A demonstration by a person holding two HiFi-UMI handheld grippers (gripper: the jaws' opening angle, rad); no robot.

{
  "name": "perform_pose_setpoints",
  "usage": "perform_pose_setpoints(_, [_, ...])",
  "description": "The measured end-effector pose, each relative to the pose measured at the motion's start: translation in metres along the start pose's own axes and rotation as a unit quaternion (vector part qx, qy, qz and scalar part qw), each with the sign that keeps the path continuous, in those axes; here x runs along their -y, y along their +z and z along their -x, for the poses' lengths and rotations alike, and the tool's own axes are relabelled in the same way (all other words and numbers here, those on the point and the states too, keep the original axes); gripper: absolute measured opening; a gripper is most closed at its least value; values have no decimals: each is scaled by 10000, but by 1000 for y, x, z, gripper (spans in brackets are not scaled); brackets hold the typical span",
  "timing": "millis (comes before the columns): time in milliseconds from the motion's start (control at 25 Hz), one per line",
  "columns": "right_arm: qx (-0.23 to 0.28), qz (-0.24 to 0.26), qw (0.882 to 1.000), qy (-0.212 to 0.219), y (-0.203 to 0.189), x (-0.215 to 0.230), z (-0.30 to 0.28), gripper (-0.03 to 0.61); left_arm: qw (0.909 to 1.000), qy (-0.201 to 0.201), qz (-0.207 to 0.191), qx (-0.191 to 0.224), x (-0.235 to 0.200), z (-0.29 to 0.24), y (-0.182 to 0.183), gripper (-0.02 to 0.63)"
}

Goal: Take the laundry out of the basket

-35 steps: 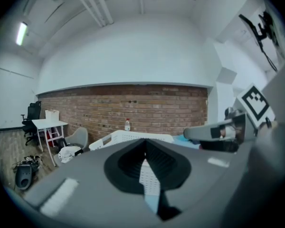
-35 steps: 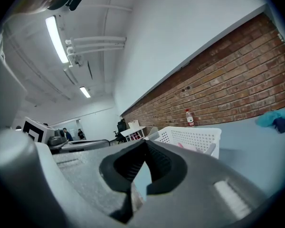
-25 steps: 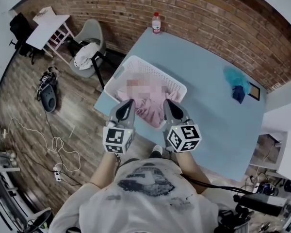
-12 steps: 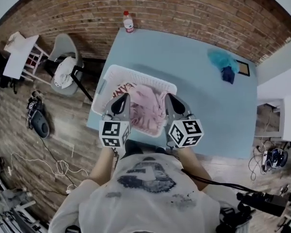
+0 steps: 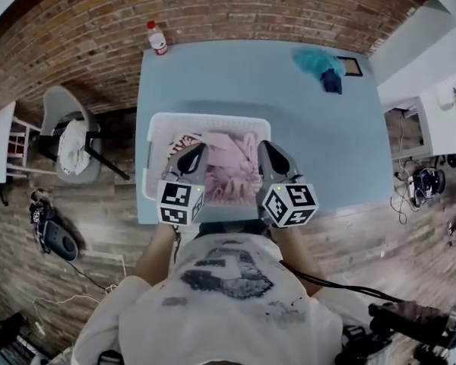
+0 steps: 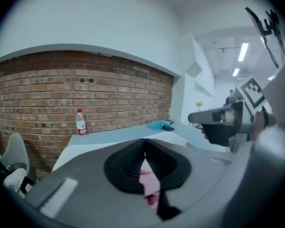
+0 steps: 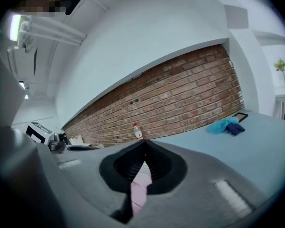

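At the far left, a grey chair [image 5: 57, 105] with a white cloth on it stood on the wood floor. A small water bottle [image 5: 158, 39] stood at the back left corner of the blue worktop [image 5: 319, 150], close to the brick wall. The white basket [image 5: 213, 119] sat at the near left part of the worktop. The pink laundry [image 5: 232, 166] was heaped inside it, and none was out yet. The left tool [image 5: 194, 152] hung over the near left side of the heap, clenched with nothing in it. The right tool [image 5: 264, 149] hung over the near right side, clenched and empty too. A blue cloth [image 5: 317, 58] lay far back on the right, well apart from the basket.

The step looked like the reach for a first piece. To do it well, the person would likely have to spread a tool's jaws first. Then the jaws should go down over a thick fold on top and squeeze it. A straight lift would keep the cloth from catching on the rim.

Only the head view showed the whole basket and both tools over it. The left gripper view showed just a strip of pink under its closed tips, and the right tool from the side. The right gripper view showed the bottle standing right past its tips.
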State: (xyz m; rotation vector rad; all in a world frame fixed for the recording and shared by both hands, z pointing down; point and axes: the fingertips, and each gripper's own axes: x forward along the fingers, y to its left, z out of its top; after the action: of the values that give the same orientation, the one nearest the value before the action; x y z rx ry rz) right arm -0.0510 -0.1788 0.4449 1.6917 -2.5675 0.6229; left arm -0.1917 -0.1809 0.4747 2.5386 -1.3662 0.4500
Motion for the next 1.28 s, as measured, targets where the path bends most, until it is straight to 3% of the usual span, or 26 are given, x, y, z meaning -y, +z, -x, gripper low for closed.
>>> perform_pose_setpoints(280, [152,-93,9984,-537,-3,13,15,-3,9986,-483,-155,-161,8,-17,-6,-8])
perform_pose_setpoints(560, [118,-148,9973,-706,-6,28,22,-3,9947,-810,-194,-609,22,-30,-26,4])
perform_pose_setpoints(720, [103,-219,9971,-723,-8,35,22,-3,9875,-1329,-357,-766,40,-36,-33,90])
perform_pose_setpoints(960, [54,-333,9963,-792,-17,41,20,-3,9608,-2287,-1061,-1157,61,-41,-51,279])
perform_pose_setpoints(1160, [67,-391,9949,-931,-18,46,24,-3,9499,-2772,-768,-1223,67,-46,-55,366])
perform_pose_setpoints(1280, [92,-426,9934,-1058,-18,52,27,-3,9377,-3166,-738,-1223,76,-50,-58,423])
